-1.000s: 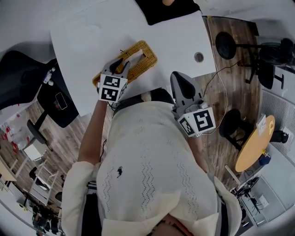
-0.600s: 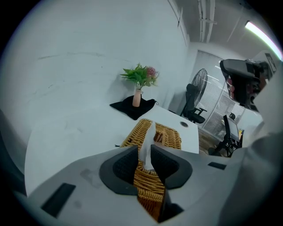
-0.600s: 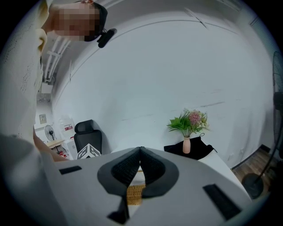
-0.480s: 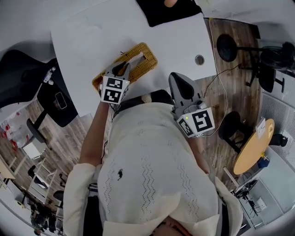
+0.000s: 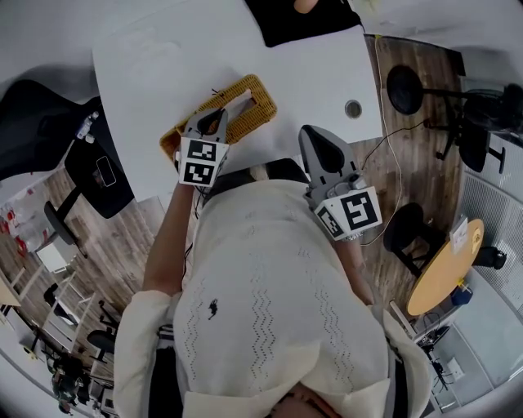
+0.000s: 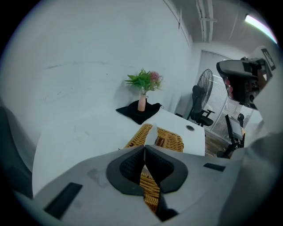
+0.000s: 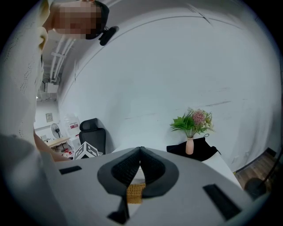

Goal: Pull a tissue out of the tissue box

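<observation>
Two hand-held tools show in the head view, above a white bench (image 5: 155, 57). The left tool (image 5: 214, 116) sits over the 7 o'clock end of a yellow woven wicker tissue box (image 5: 253, 102), which lies slantwise on the bench towards 11 o'clock from the picture's middle. A pale tissue (image 5: 239, 104) shows in the box's top slot. The right tool (image 5: 312, 135) hangs at the bench's near edge, at 4 o'clock from the box and well apart from it. A black cloth (image 5: 298, 20) lies at 12 o'clock, and a round cable hole (image 5: 353, 105) at 2 o'clock.

Left gripper view: the left tool (image 6: 144, 148) is clenched, its dark pads pressed together with nothing between them. Just past the tips, at 12 o'clock, the tissue (image 6: 151, 134) stands up as a white point from the wicker box (image 6: 171, 140). Whether the tips touch it cannot be told. Farther off, a pink vase of green leaves and pink flowers (image 6: 142, 99) stands on the black cloth (image 6: 138, 114).

Right gripper view: the right tool (image 7: 140, 151) is likewise clenched and empty. A strip of the wicker box (image 7: 135, 192) shows through the gap below its pads. The vase (image 7: 190, 145) stands at 3 o'clock, and a black office chair (image 7: 93, 132) at 9 o'clock.
</observation>
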### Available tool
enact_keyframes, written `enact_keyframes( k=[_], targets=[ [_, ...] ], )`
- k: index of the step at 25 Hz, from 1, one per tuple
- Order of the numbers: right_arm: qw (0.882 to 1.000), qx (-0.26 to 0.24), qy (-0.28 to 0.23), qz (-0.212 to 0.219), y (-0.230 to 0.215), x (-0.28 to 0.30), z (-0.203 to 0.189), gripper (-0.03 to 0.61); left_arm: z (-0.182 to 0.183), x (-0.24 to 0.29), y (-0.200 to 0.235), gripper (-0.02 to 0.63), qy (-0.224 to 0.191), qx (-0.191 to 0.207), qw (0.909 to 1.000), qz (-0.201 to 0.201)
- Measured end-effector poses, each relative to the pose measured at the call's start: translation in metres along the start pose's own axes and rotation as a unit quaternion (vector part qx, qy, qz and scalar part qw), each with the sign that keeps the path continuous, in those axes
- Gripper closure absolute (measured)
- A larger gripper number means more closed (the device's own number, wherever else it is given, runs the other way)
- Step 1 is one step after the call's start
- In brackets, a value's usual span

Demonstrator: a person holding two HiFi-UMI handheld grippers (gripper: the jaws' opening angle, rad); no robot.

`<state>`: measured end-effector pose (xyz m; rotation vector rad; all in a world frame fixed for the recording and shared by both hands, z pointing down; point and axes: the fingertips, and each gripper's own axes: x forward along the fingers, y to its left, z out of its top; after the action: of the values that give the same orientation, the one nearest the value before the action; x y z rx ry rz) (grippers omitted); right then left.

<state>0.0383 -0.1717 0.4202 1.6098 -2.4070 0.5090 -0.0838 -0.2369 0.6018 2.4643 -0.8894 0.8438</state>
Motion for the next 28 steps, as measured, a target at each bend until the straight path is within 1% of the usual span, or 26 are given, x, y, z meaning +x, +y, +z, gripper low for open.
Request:
enact_keyframes(
  k=[15,23,28],
  targets=[
    [0.999,-0.008,0.005,0.035,-0.003,-0.002,-0.002,0.577,0.007,-0.016,0.0,0.601,-0.02,-0.013,0.9988,0.043],
    [0.999,-0.013,0.006,0.051,-0.005,-0.002,-0.001,0.577,0.02,-0.025,0.002,0.601,-0.04,-0.016,0.997,0.064],
    [0.998,-0.016,0.006,0.059,-0.005,-0.004,-0.003,0.577,0.02,-0.032,0.003,0.601,-0.047,-0.021,0.9957,0.078]
  ],
)
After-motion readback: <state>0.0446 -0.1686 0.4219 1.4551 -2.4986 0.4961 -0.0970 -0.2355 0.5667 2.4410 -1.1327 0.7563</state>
